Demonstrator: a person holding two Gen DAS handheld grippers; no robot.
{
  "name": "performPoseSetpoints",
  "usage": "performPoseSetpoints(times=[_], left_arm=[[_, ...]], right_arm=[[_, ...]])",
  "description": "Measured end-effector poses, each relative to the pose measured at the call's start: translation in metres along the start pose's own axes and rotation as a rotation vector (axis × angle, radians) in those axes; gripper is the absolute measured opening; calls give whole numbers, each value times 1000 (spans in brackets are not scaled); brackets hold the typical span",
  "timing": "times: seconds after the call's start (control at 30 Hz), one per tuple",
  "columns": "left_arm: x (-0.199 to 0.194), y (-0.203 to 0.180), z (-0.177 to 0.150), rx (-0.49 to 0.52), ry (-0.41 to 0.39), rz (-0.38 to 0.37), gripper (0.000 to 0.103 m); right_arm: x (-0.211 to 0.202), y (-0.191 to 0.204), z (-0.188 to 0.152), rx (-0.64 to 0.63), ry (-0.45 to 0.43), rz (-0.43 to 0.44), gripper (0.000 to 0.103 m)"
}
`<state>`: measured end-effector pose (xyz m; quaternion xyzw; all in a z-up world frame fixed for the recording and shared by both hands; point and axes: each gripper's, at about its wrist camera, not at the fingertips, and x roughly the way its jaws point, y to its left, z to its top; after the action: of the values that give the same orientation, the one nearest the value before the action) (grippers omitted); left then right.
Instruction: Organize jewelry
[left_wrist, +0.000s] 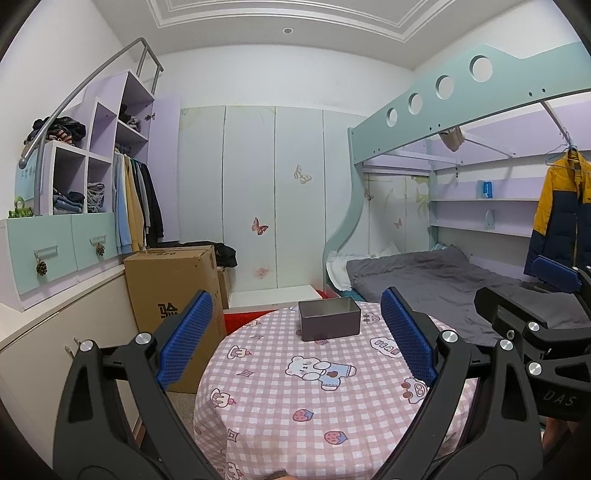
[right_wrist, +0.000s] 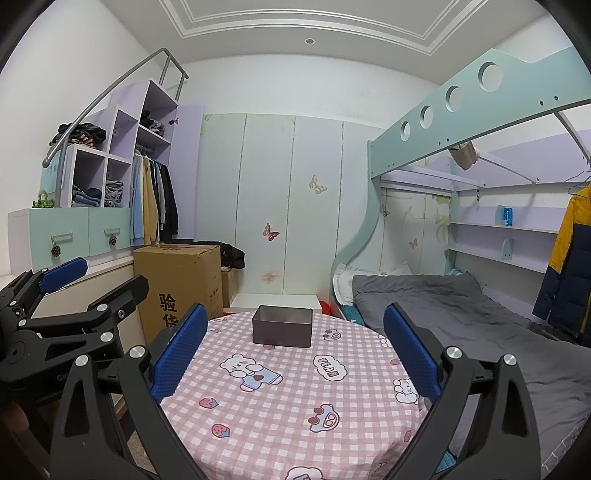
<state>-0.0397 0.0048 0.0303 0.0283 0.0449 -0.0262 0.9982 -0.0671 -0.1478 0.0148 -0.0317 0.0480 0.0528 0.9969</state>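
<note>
A grey open metal box (left_wrist: 328, 319) stands at the far side of a round table with a pink checked cloth (left_wrist: 280, 413); it also shows in the right wrist view (right_wrist: 282, 326). My left gripper (left_wrist: 295, 328) is open and empty, held above the near side of the table. My right gripper (right_wrist: 295, 339) is open and empty, beside the left one. The right gripper shows at the right edge of the left wrist view (left_wrist: 532, 295), and the left gripper at the left edge of the right wrist view (right_wrist: 85, 284). No jewelry is visible.
A cardboard box (left_wrist: 173, 284) stands on the floor left of the table, beside a low cabinet (left_wrist: 55, 332). A bunk bed with a grey mattress (left_wrist: 436, 273) is to the right. White wardrobe doors (left_wrist: 273, 192) are behind the table.
</note>
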Motion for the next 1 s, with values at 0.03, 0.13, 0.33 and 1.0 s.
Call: performPoseSetpoints(times=[0.03,0.13,0.33,1.0], left_arm=[[0,0,0,-1,0,0,91],[-1,0,0,-3,-5,3,91],[-2,-1,0,2,-3,9,91],[-2,-1,0,1,0,6,91]], right_arm=[[0,0,0,-1,0,0,92],[-1,1,1,-2,1,2,92],[-1,1,1,0,5,2,93],[0,1,1,1,6,1,93]])
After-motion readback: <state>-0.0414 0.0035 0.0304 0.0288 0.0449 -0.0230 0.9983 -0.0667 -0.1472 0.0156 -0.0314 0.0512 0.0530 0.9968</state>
